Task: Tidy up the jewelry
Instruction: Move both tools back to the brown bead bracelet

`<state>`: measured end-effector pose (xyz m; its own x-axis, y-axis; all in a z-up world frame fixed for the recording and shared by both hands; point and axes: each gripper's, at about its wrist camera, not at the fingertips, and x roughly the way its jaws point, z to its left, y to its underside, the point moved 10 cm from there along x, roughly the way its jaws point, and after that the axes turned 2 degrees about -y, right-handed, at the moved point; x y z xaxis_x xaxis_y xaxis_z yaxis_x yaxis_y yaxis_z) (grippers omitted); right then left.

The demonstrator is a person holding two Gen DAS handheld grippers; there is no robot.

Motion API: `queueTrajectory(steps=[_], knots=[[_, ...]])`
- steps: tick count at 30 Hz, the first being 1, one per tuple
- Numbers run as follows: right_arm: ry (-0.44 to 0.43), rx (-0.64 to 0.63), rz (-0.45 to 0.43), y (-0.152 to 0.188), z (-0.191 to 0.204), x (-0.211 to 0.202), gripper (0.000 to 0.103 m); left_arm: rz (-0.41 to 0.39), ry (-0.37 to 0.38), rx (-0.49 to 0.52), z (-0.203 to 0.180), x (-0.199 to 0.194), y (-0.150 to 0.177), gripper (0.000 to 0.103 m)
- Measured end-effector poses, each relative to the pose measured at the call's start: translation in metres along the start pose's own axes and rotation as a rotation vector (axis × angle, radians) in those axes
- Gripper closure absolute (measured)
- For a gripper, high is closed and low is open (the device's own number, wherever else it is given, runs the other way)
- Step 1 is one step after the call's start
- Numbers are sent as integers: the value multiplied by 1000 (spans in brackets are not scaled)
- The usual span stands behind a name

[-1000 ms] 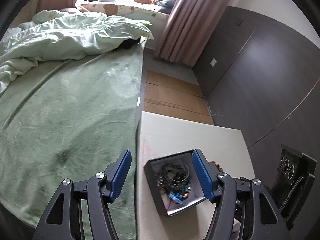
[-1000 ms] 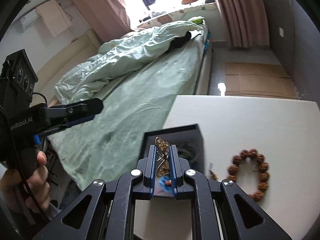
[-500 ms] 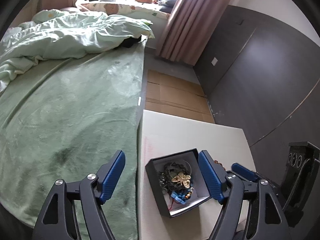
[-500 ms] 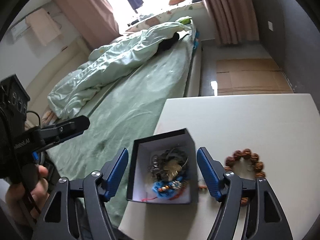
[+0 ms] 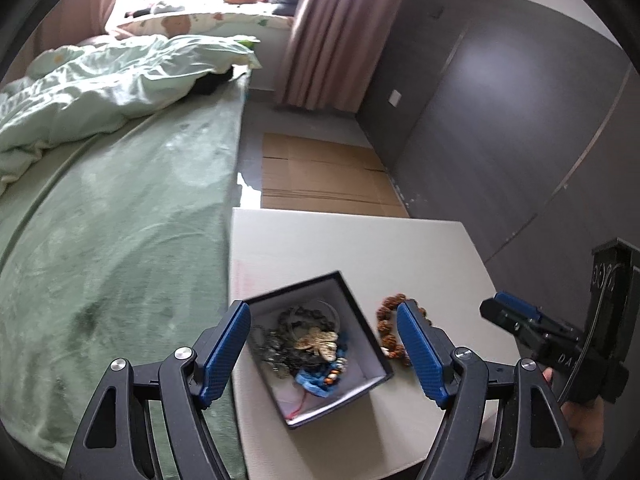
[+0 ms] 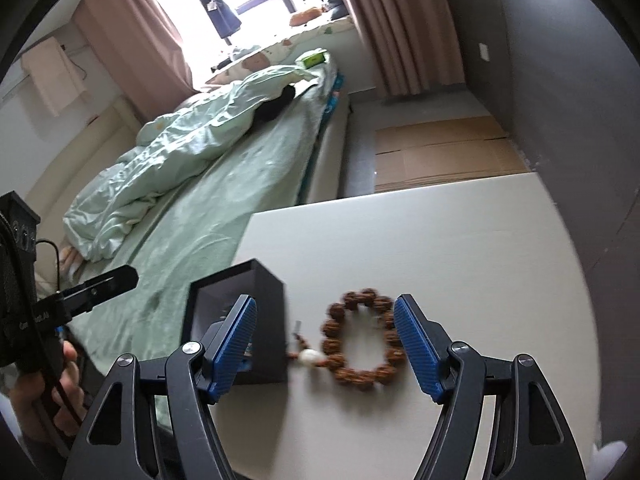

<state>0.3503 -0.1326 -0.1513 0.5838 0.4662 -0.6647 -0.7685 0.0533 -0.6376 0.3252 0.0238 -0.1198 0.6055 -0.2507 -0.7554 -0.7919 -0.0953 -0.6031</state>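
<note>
Right wrist view, right gripper (image 6: 325, 344) jaws apart, brown wooden bead bracelet (image 6: 362, 340) framed between, black square jewelry box (image 6: 240, 320) at nine o'clock, left gripper (image 5: 324, 354) spread wide above it.

A box (image 5: 362, 326) sat on the table (image 5: 340, 240) near its left edge, jewelry (image 5: 310, 344) heaped inside it. A bead bracelet (image 6: 362, 340) lay on the table just right of the box. A bed (image 5: 120, 220) ran along the table's left side, with cardboard (image 5: 324, 176) on the floor beyond.

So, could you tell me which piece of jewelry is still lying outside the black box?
The brown wooden bead bracelet, alone on the white table beside it.
</note>
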Motion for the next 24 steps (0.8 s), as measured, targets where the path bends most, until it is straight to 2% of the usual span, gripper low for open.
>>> queueTrajectory(steps=[6,8,10,13,17,24], knots=[[23,22,4,5,-25,-14,31,3,47,37,-25,3,7,27],[58,22,12,7,-35,-14,21,0,55,54,-34,4,9,27],[79,27,13,9,-44,-16,17,9,82,59,-45,7,15,27],[68,57,22,12,-54,-19,17,40,114,70,-60,14,25,27],[78,84,27,16,-69,-23,17,67,113,120,-78,25,37,27],[73,115,17,20,-89,-37,17,126,115,134,-92,47,45,43]])
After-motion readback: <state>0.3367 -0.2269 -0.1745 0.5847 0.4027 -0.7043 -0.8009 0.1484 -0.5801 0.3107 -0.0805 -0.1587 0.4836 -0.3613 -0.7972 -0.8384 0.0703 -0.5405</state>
